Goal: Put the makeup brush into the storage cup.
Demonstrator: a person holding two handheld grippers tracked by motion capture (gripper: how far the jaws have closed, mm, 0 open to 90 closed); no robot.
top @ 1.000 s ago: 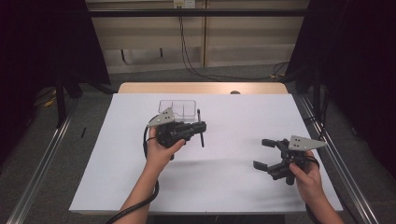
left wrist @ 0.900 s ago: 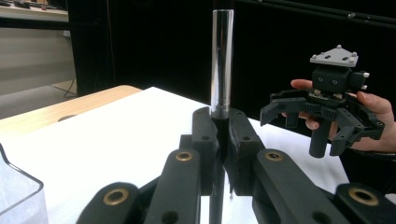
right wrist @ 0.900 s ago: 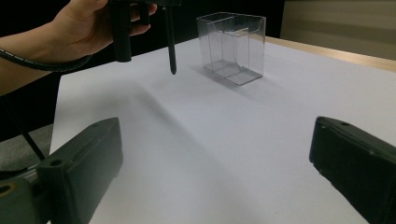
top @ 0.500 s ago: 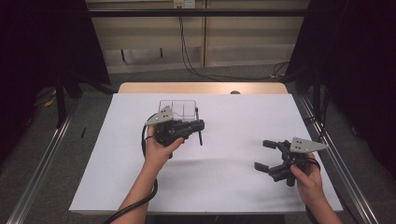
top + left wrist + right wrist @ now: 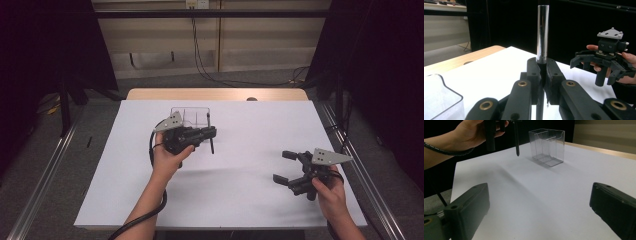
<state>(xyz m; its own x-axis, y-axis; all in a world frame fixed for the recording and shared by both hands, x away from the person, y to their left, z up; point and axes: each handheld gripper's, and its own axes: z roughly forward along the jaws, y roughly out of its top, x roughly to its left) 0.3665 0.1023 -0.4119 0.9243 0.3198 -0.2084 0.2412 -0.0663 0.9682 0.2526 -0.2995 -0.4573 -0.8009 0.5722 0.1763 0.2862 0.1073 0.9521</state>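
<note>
A slim dark pen (image 5: 211, 145) with a clear cap end (image 5: 542, 32) stands upright between the jaws of my left gripper (image 5: 212, 133), which is shut on it. Its tip (image 5: 517, 143) hangs a little above the white table cover. Just behind it stands a clear plastic holder (image 5: 190, 116) with two compartments (image 5: 547, 146), and I cannot see anything in it. My right gripper (image 5: 285, 167) is held at the right near side, open, with nothing between its jaws. In the left gripper view, the right gripper (image 5: 604, 62) faces me from across the table.
A white sheet (image 5: 250, 200) covers the table, with a strip of bare wood (image 5: 215, 94) along the far edge. Metal rails (image 5: 370, 180) run down both sides. The corner of the clear holder (image 5: 439, 100) sits close to my left gripper.
My left gripper with the pen has shifted slightly toward the clear holder. The right gripper has drifted a little toward the near edge.
</note>
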